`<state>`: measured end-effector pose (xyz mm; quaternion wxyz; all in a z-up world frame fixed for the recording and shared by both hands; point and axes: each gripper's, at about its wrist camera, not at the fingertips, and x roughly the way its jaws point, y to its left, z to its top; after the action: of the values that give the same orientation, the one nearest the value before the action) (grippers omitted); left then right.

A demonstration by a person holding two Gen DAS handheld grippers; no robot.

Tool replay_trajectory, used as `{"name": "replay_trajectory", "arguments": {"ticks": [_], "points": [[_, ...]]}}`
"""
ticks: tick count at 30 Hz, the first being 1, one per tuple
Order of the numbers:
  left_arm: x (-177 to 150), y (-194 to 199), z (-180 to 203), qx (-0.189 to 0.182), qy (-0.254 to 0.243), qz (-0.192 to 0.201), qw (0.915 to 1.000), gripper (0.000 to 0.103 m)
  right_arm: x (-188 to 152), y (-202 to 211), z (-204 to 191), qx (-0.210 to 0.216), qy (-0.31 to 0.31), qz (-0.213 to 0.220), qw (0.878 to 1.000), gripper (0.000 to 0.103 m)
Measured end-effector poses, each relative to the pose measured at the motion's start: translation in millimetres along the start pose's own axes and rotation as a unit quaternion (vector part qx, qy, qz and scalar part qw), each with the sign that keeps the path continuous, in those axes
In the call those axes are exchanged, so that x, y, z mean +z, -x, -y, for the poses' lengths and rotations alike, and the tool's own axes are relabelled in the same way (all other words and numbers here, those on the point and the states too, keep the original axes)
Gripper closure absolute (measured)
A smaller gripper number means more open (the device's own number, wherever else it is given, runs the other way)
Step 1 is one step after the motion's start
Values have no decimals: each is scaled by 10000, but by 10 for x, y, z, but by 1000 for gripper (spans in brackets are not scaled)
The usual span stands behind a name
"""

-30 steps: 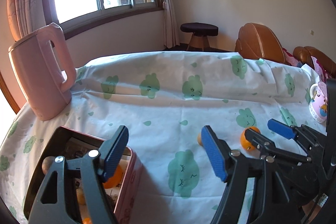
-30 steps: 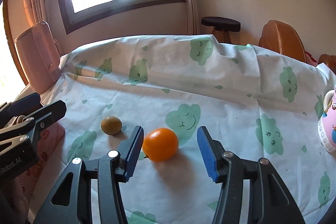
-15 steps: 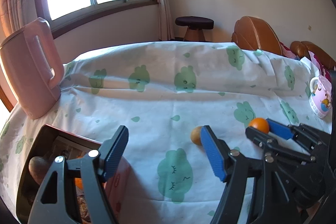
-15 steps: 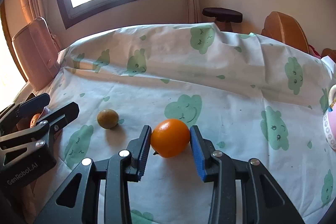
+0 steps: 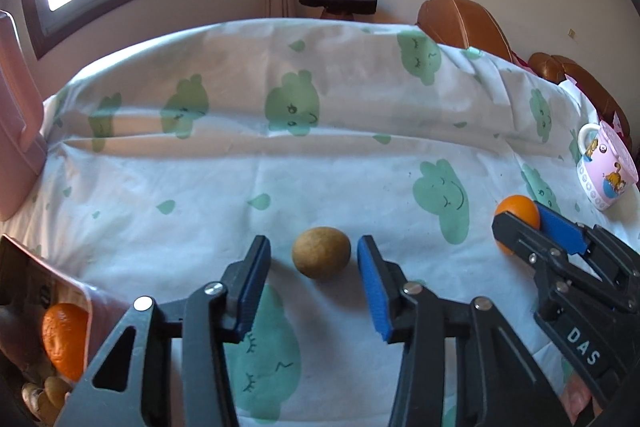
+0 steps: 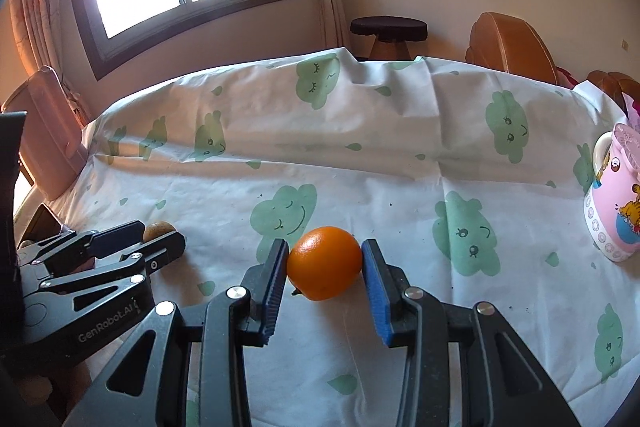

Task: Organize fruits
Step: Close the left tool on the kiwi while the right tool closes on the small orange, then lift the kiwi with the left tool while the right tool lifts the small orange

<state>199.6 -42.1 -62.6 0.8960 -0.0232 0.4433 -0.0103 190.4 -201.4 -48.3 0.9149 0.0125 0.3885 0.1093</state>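
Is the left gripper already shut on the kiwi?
No: the left gripper is open, with a gap on each side of the kiwi.

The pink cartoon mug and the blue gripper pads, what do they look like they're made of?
Pink cartoon mug: likely glazed ceramic, going by its glossy printed surface and thick handle. Right gripper blue pads: probably rubber, matte and finely ribbed, pressing the orange.

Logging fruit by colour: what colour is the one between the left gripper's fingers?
Brownish tan kiwi, clearest in the left wrist view.
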Motion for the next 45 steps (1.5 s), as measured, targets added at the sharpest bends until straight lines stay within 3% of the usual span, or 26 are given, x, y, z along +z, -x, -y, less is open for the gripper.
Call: {"name": "replay_trajectory", "arguments": {"ticks": [7,17,26,45], "points": [[-7,-27,48,49,-160,140,9998,72,-6,-3,-44,16,101,7,9999,63],[-91,93,25,-149,-103,286,9994,73,-24,101,-139,56,304,243,9992,63],[-108,268,59,-38,-219,688,9974,73,-37,207,-129,0,290,500,9983,63],[-132,394,41,-60,-170,999,9948,73,-80,397,-271,-348,617,1039,9921,63]]}}
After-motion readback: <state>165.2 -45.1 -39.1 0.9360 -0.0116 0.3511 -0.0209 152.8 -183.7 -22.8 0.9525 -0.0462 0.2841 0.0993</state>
